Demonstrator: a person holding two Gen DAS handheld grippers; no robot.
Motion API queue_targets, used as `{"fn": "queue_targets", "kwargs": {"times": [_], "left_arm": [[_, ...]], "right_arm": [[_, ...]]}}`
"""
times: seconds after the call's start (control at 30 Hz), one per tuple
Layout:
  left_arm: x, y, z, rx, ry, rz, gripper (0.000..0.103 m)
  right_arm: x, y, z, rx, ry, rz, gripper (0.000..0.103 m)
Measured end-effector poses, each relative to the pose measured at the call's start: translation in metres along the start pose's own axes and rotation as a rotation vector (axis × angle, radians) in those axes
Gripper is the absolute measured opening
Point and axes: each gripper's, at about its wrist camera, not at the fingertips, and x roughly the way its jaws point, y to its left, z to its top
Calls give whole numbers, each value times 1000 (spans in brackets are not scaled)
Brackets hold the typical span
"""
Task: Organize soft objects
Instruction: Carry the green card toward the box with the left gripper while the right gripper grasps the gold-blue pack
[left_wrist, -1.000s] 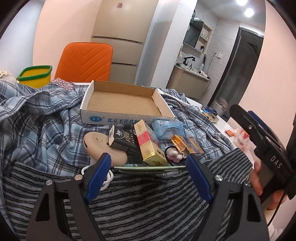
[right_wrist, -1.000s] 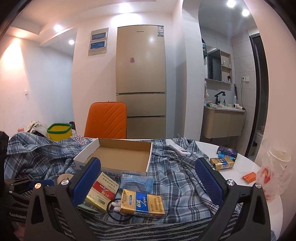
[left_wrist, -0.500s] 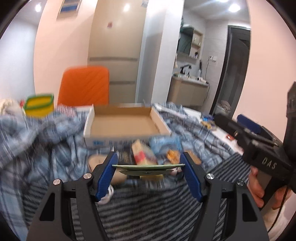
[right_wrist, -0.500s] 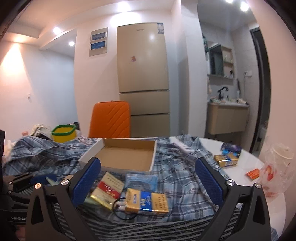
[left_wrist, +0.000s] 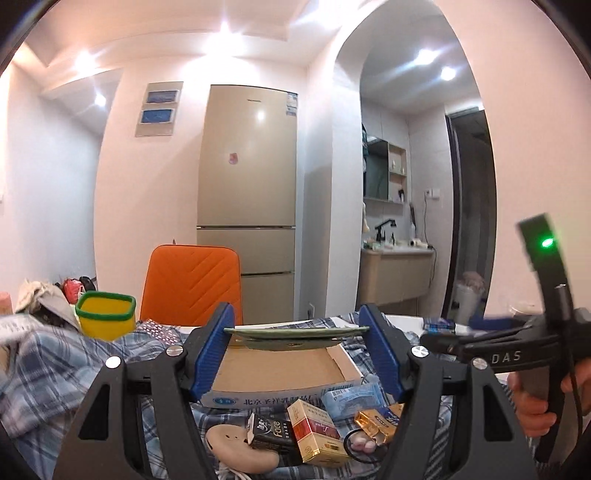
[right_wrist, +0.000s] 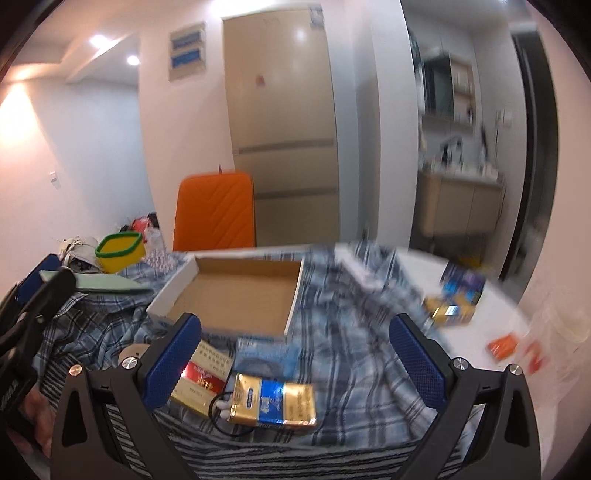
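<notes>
Fridge (left_wrist: 246, 184) stands at 12 o'clock behind the worktop (right_wrist: 491, 314), orange chair (left_wrist: 192, 280) in front of it. A plaid shirt (right_wrist: 351, 332) covers most of the worktop, with striped cloth (right_wrist: 295, 458) at the near edge.

An open cardboard box (right_wrist: 236, 295) sits on the shirt, empty brown floor showing.

Left gripper (left_wrist: 297, 338) is clamped on a flat green pouch (left_wrist: 295, 334), held level between both blue pads and raised above the box's near half. Right wrist view shows the same pouch (right_wrist: 96, 284) at 9 o'clock, left of the box and clear of it, with the left gripper (right_wrist: 48, 280) dark in front; that offset is not readable from the left view.

Right gripper (right_wrist: 291, 354) hangs with fingers wide apart, nothing between them. A gold-and-blue pack (right_wrist: 275, 404) lies at 6 o'clock below it. Left wrist view shows the right gripper (left_wrist: 491, 341) at 3 o'clock, green light lit.

Near the box front: pale blue packet (left_wrist: 351, 400), red-and-gold pack (left_wrist: 316, 432), black pack (left_wrist: 269, 434), beige rounded piece (left_wrist: 236, 448). Yellow tub with green rim (left_wrist: 106, 314) at 9 o'clock. Further packs (right_wrist: 454, 299) lie on bare worktop at 3 o'clock, blurred.
</notes>
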Motion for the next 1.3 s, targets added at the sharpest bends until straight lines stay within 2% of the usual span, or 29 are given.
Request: {"fn": "queue_targets", "kwargs": {"times": [0.1,0.27,0.4,0.7,0.97,1.03,1.13,1.3], "left_arm": [[9,-1,-14,9,37,16,69],[15,3,-20,-6,67,24,69],[17,-4,-24,14,87,20,69],[18,-3,-26,-10,108,23,69],[15,-9,-26,15,98,23,69],[14,-11,-26,19,93,23,69],[14,-12,-26,21,92,21,69],[14,-12,-26,24,90,17,69]], "right_arm": [[31,-9,-7,50,165,108,103],[62,-12,-23,111,304,161,103],[74,-10,-29,115,338,165,103],[96,-5,-41,85,436,162,103],[111,-1,-42,41,506,215,101],[112,-5,-42,61,513,233,96],[116,-10,-43,92,523,251,96],[128,-17,-50,116,559,227,96]]}}
